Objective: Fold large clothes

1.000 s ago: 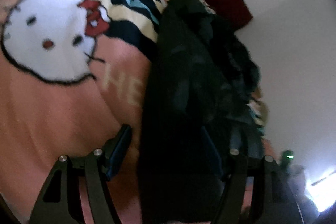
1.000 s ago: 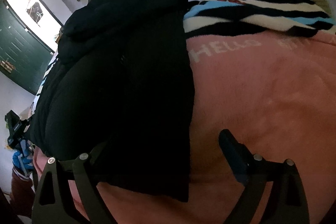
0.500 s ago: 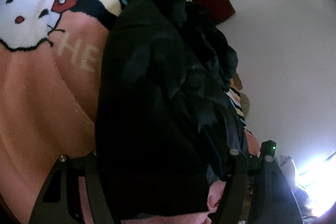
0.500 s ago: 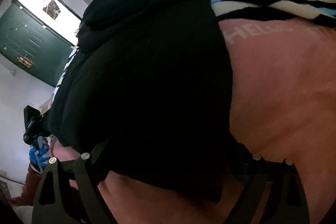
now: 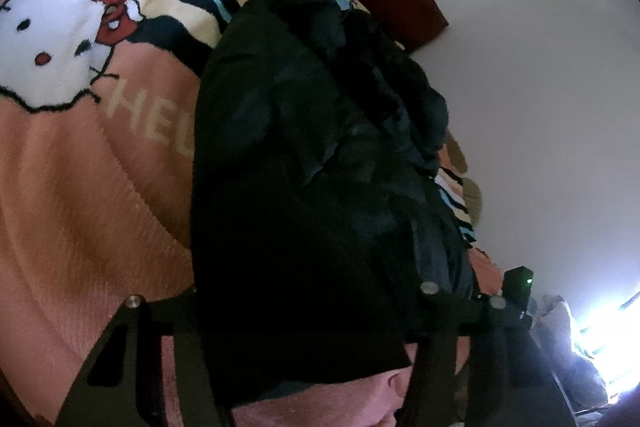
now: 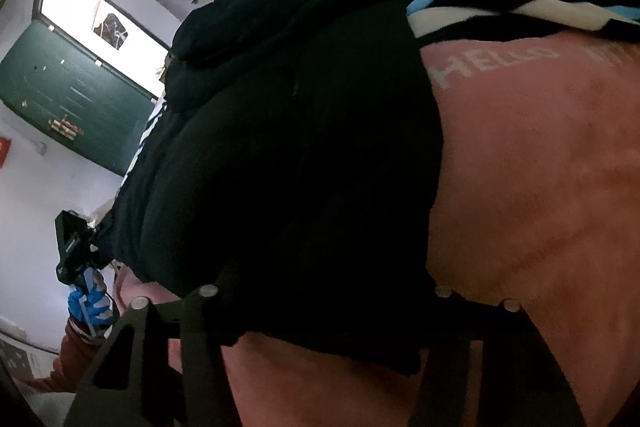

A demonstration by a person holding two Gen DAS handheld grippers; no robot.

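The black padded jacket (image 5: 304, 187) lay lengthwise on the pink cartoon-cat blanket (image 5: 80, 195) covering the bed, hood end toward twelve o'clock. The left hand-held gripper (image 5: 296, 311) had just been closing, clenched on the jacket's near hem. The right hand-held gripper (image 6: 320, 291) had likewise been closing, clamped on the hem at six o'clock.

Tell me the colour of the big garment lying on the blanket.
Black all over; the jacket shows best in the right wrist view.
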